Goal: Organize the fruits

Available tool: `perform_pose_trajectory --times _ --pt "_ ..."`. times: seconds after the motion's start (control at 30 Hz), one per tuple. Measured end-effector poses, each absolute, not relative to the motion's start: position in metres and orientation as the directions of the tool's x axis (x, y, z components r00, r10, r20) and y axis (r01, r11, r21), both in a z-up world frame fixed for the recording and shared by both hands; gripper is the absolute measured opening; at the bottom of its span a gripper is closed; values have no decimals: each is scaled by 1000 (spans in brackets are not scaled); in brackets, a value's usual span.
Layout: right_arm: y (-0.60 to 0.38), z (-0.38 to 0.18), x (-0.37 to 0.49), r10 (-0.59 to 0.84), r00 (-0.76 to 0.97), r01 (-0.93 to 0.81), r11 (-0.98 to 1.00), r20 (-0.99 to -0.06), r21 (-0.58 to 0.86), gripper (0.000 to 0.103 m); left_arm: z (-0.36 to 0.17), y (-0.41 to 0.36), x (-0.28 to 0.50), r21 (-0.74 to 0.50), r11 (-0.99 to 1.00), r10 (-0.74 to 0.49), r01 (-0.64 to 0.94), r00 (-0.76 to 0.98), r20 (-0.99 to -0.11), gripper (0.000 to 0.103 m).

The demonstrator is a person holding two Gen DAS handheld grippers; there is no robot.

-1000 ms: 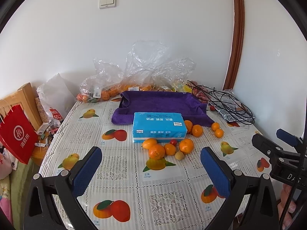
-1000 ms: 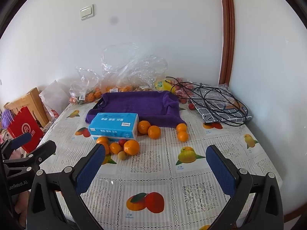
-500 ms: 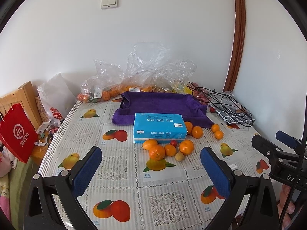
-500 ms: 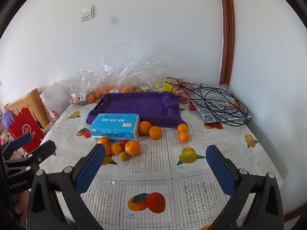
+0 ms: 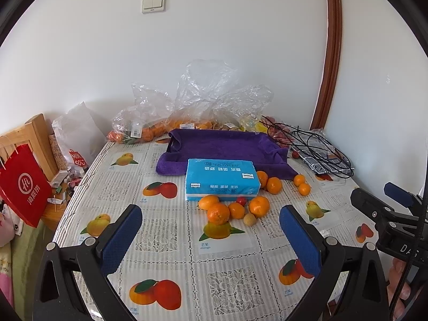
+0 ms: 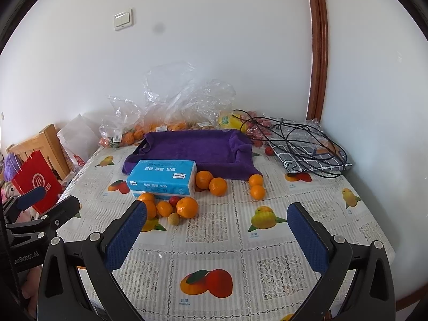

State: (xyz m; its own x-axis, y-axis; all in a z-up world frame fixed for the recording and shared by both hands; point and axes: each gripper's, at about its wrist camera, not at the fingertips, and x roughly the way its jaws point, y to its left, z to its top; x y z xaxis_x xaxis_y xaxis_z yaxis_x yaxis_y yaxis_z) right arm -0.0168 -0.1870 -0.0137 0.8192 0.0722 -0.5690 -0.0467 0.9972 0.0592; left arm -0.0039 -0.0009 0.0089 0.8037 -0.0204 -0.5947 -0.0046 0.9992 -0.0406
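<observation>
- The left hand-held gripper (image 5: 211, 223) is hovering over the table (image 5: 171, 243) covered in a fruit-printed lace cloth, its two blue-padded jaws spread wide and grasping nothing.
- The right hand-held gripper (image 6: 217, 222) is likewise hanging released and empty above the near edge.
- Four round orange tangerines (image 5: 218, 213) are lying clustered at 6 o'clock of the rectangular blue tissue pack (image 5: 222, 179), with one small red fruit (image 5: 241, 201) and one small tan fruit (image 5: 250, 218) among them.
- Two more tangerines (image 5: 274, 185) are sitting touching at the pack's 3 o'clock.
- Another pair (image 5: 301, 185) is resting further out at 3 o'clock.
- A purple towel-lined tray (image 5: 227, 147) is lying at 12 o'clock of the pack, in front of crumpled clear plastic bags (image 5: 206, 99).
</observation>
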Motion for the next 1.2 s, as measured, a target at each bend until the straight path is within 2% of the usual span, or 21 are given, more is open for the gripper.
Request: perform_pose_trajectory --times 0.5,0.77,0.97,1.2 --pt "-185 -13 -16 83 815 -57 996 -573 64 103 8 1 -5 -52 999 -27 -5 801 -598 103" --pt "-184 -14 -12 81 811 -55 997 -580 62 103 9 2 -4 -30 998 22 -49 803 -596 103" --pt "-187 -12 -4 76 804 -51 997 -590 59 103 13 6 -4 -58 998 -32 -2 811 -585 103" --pt "-188 -10 7 86 799 -58 996 -595 66 103 15 7 2 -55 998 -30 -2 816 -578 103"
